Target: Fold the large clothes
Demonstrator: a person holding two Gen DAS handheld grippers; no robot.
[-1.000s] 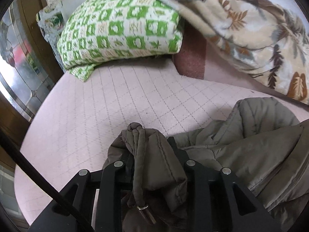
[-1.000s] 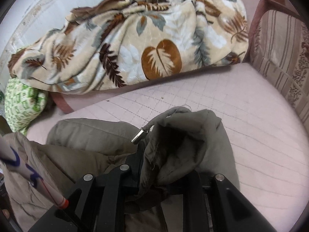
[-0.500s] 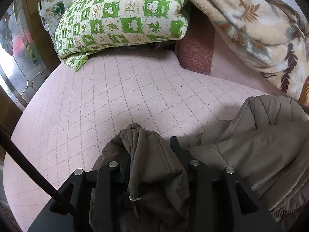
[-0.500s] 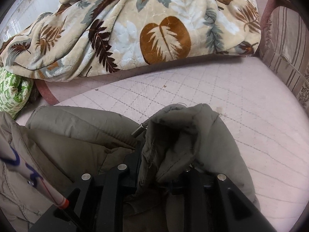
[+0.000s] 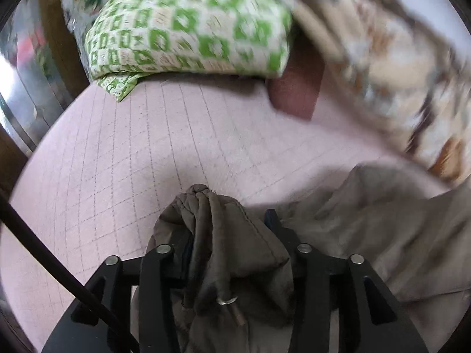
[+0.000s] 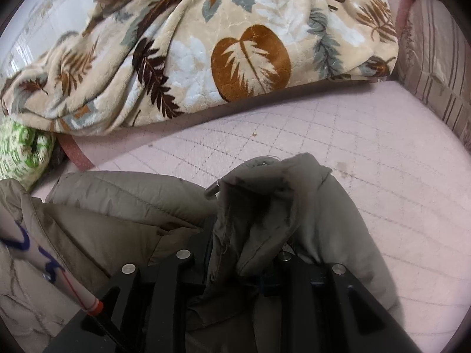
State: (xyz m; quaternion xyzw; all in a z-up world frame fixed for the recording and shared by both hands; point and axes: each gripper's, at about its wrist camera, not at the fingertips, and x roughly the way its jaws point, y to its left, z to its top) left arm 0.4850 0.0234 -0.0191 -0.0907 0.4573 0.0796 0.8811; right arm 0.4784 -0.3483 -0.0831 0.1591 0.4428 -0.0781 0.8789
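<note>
An olive-brown padded jacket (image 5: 382, 235) lies bunched on the pink quilted bed (image 5: 132, 153). A thick fold of it, with a drawstring and metal ring (image 5: 226, 300), stands between the fingers of my left gripper (image 5: 226, 226). Those jaws are opening and the right finger (image 5: 270, 217) stands just clear of the cloth. In the right wrist view my right gripper (image 6: 250, 235) is shut on another bunched edge of the jacket (image 6: 117, 200). A metal cord end (image 6: 212, 189) pokes out beside it. The cloth hides the right gripper's fingertips.
A green-and-white pillow (image 5: 188, 26) and a leaf-print blanket (image 6: 220, 53) lie along the far side of the bed. A striped cushion (image 6: 435, 58) stands at the right end. A wooden frame with glass (image 5: 23, 58) borders the left. Bare pink bed (image 6: 368, 153) lies ahead of both grippers.
The left gripper's fingers have spread wider around the jacket fold and its view has swung, now blurred. The right gripper sank closer to the bed with its fold, then held still.
</note>
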